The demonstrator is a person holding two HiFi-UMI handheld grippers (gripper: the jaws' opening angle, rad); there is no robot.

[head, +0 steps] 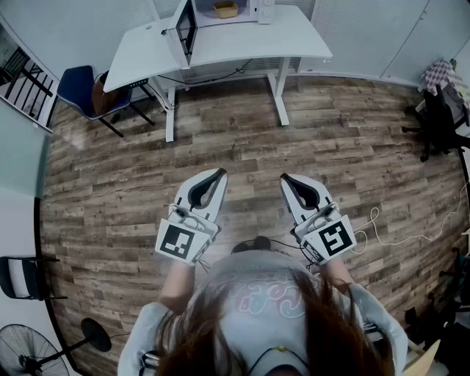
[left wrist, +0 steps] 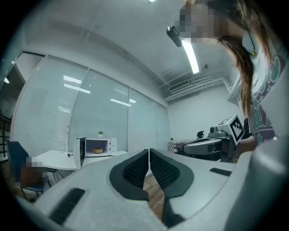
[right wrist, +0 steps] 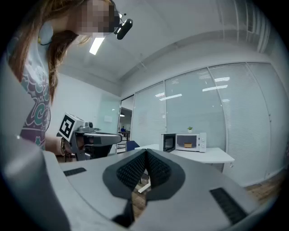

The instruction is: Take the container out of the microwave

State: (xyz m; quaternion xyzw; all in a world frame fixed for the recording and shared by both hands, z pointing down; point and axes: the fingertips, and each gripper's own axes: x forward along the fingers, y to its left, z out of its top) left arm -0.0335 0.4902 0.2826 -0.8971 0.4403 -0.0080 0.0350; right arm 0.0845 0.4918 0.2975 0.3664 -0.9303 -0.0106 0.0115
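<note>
Tan container (head: 225, 9) — small, indistinct

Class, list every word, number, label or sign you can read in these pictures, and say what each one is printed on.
No text here can be read with certainty.
Print on the person's shirt: pastel lettering, too distorted to read.
Faces of the left marker cube and right marker cube: black-and-white square patterns, not words.
Buttons on the microwave control panel: too small to read.

Well ahead of left gripper (head: 218, 175) and right gripper (head: 286, 178), microwave (head: 246, 13) is cropped by head view's top edge; container (head: 225, 9) inside too small to identify.
</note>
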